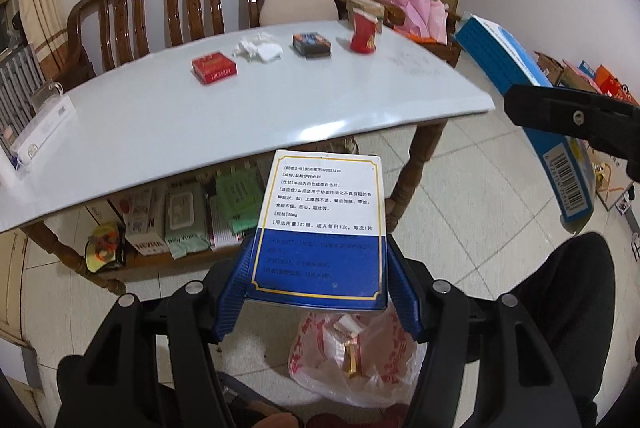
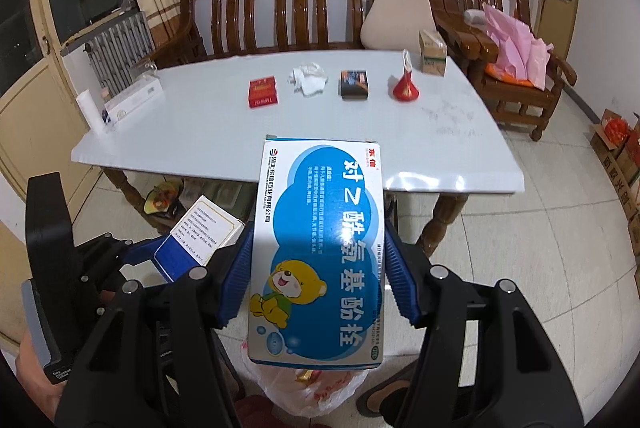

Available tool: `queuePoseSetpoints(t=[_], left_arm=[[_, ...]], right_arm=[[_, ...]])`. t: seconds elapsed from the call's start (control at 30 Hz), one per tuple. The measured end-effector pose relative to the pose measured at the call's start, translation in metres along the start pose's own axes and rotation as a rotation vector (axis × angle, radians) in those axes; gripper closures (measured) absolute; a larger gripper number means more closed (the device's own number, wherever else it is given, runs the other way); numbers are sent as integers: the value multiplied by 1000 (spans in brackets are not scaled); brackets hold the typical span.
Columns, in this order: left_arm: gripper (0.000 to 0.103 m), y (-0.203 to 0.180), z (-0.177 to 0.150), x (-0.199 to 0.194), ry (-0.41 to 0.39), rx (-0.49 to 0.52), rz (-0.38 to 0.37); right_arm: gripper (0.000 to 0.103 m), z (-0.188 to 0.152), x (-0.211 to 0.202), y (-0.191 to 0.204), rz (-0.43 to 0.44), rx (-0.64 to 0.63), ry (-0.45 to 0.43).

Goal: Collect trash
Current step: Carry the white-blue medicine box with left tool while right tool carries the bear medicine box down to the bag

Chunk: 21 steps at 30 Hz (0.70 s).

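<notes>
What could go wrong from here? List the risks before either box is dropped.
1. The white-and-blue medicine box in the left gripper and the bear-printed box in the right gripper hang together over one small plastic bag; released together, they may collide or miss.
2. The bag's mouth looks slack and could fold shut.
</notes>
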<state>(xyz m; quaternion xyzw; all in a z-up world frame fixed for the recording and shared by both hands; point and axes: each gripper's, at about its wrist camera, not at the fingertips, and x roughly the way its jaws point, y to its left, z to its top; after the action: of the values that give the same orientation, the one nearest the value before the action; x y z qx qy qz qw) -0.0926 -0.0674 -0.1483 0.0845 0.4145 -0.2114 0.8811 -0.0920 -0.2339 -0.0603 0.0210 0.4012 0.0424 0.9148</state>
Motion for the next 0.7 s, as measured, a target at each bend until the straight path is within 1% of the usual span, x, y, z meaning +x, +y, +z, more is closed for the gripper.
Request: queuePoseSetpoints(t=[0.1, 0.4, 0.7], left_arm=[[42, -3, -9, 7, 27, 0, -2], [43, -2, -46, 45, 141, -19, 13], [42, -2, -64, 72, 226, -22, -1]], right_arm=[[44, -14, 6, -1, 2, 11, 27], [44, -45, 27, -5, -3, 42, 98], [44, -69, 51, -7, -7, 59, 168]])
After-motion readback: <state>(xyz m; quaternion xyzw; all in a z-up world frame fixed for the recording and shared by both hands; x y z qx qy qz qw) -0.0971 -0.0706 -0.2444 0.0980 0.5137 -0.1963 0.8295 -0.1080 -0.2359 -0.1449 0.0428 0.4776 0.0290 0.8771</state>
